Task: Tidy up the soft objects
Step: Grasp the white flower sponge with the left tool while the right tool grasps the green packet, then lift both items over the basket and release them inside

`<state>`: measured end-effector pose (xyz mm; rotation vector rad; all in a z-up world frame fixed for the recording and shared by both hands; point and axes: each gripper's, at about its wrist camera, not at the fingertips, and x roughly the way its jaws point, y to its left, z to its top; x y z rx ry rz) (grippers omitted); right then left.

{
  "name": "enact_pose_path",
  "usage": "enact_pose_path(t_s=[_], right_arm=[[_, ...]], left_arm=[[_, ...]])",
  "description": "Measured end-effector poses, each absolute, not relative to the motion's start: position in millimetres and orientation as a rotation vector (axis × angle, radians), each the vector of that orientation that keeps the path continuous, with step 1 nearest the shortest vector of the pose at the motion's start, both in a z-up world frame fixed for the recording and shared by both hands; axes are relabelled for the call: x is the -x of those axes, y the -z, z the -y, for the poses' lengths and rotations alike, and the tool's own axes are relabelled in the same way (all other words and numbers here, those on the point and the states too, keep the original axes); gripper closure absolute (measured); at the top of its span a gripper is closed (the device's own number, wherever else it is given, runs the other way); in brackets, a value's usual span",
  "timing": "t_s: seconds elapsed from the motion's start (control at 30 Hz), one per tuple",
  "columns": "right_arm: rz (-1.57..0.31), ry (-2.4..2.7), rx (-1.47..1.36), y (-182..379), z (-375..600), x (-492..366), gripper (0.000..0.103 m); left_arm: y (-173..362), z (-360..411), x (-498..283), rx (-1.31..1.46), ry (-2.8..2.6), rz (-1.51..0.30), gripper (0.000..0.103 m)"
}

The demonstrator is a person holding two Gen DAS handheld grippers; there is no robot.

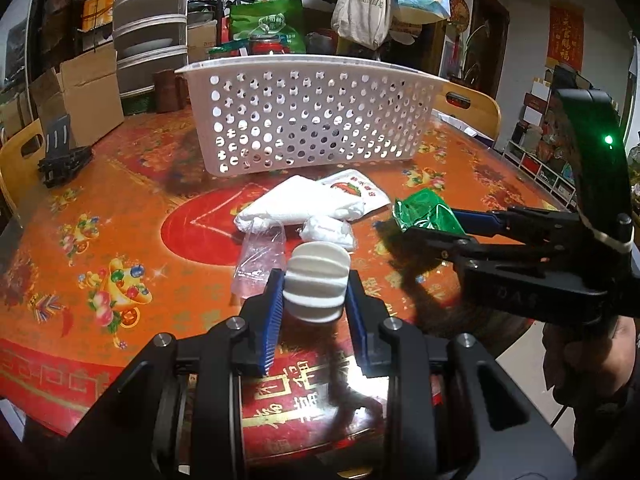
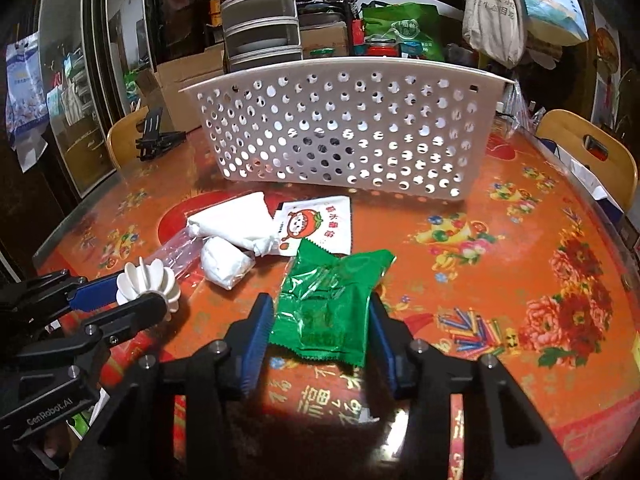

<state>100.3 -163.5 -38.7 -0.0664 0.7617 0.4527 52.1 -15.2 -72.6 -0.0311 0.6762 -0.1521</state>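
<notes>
Carrying both loads to the white basket at upper centre, keep each grip gentle: your left gripper is nearly closed on the white ribbed foam piece, your right gripper pinches the green packet — lift clear of the counter. Legible writing — "GenRobot.AI" at lower left.

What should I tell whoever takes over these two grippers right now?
Left gripper: shut on the white ridged sponge, held above the table.
Right gripper: jaws around the green packet, pads on its sides.
On the table before the white basket: white bundle, small white roll, printed sachet, clear bag.
Done: nothing visible in the basket.
Left: everything.
</notes>
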Motion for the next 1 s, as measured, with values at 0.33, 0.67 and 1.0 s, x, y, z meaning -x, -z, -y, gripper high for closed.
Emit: enact_pose_path(t_s=[0.33,0.67,1.0], right_arm=[[-0.720,-0.446,0.043,24.5,177.7,-92.2,0.057],[-0.670,-0.436,0.049,0.1,184.5,-93.1,0.057],[-0.603,-0.450,0.068,-42.2,185.3,-106.6,0.057]], left_arm=[[57.5,18.0,-45.7,0.026,0.153,-0.637,0.076],[35.6,7.1,-51.8,0.036,0.134,-0.608,0.076],[-8.1,-12.9,-72.7,0.055,0.110,-0.557,0.076]])
